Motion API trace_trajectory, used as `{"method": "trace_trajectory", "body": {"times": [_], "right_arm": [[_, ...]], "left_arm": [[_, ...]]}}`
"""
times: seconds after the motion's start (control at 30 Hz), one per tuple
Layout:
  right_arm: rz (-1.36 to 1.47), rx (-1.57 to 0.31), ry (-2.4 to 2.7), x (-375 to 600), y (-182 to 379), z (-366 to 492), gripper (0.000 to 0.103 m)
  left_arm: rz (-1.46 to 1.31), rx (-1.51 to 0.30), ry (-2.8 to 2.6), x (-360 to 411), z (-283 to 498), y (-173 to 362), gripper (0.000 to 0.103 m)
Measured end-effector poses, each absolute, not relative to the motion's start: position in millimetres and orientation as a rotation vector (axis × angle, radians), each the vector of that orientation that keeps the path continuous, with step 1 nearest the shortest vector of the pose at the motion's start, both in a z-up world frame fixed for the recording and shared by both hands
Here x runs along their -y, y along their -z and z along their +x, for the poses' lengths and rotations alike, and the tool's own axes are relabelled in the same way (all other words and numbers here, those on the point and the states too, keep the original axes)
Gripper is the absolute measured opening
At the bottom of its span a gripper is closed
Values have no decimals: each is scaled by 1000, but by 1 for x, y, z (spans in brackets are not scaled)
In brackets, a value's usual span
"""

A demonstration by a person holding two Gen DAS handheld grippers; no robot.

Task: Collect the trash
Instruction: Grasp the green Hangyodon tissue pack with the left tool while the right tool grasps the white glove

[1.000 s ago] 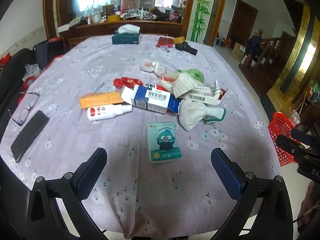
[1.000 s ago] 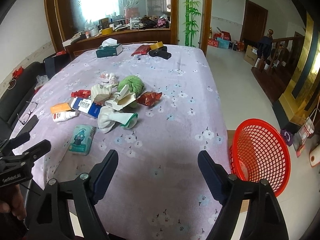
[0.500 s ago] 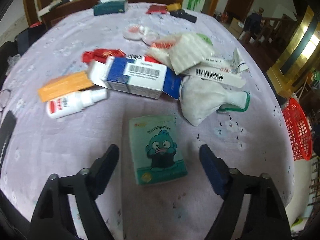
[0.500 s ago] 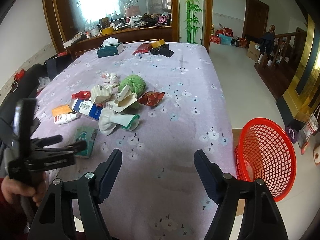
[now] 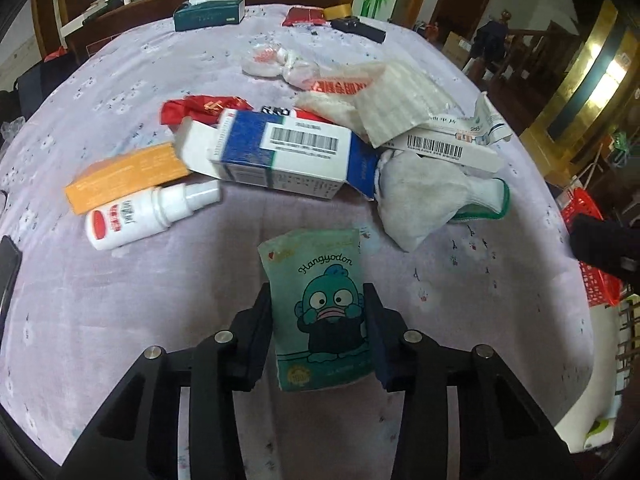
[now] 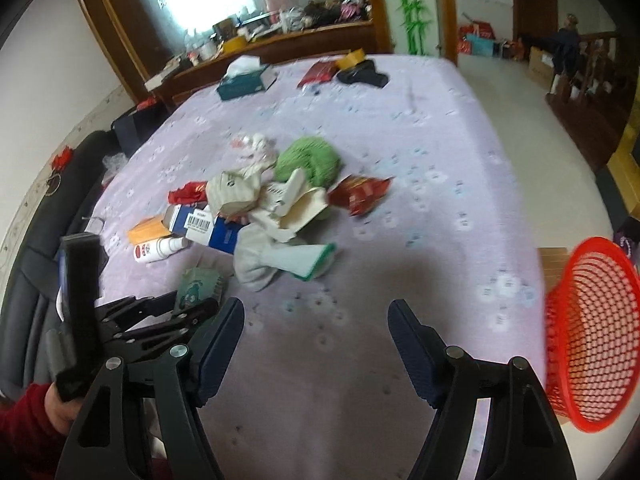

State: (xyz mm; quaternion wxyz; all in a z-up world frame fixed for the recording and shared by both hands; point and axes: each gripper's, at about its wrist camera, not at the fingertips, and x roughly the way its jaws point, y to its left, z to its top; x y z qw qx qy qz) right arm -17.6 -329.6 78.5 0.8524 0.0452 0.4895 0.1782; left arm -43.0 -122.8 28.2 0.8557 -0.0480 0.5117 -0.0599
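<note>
A green tissue pack (image 5: 320, 300) with a cartoon fish lies on the lilac tablecloth (image 5: 120, 300). My left gripper (image 5: 318, 320) is shut on the pack, one pad against each long side. The pack also shows in the right wrist view (image 6: 198, 286), held by the left gripper (image 6: 192, 308). Beyond it lies a trash pile: a blue and white box (image 5: 288, 152), a white spray bottle (image 5: 148, 216), an orange box (image 5: 124, 176), a white crumpled cloth (image 5: 424, 200) and red wrappers (image 5: 204, 106). My right gripper (image 6: 316, 336) is open and empty above the near table edge.
A red mesh basket (image 6: 592, 332) stands on the floor right of the table; its edge also shows in the left wrist view (image 5: 588, 240). A tissue box (image 5: 210, 12), a red packet (image 5: 304, 16) and a dark object (image 5: 358, 28) lie at the far end. A green cloth (image 6: 310, 158) sits behind the pile.
My left gripper moved down and forward to the tissue pack and closed on its sides. The right gripper shifted slightly, staying open.
</note>
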Motion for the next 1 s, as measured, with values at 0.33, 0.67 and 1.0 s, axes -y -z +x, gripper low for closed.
{"method": "trace_trajectory", "body": {"times": [0.33, 0.67, 1.0], "right_arm": [[115, -1111, -350, 276, -37, 24, 80], [227, -1125, -295, 260, -18, 44, 38], [241, -1076, -229, 271, -47, -8, 23]], "left_arm": [[-42, -1025, 146, 92, -60, -51, 40], [-4, -1024, 214, 75, -62, -50, 40], [12, -1008, 313, 76, -57, -49, 40]]}}
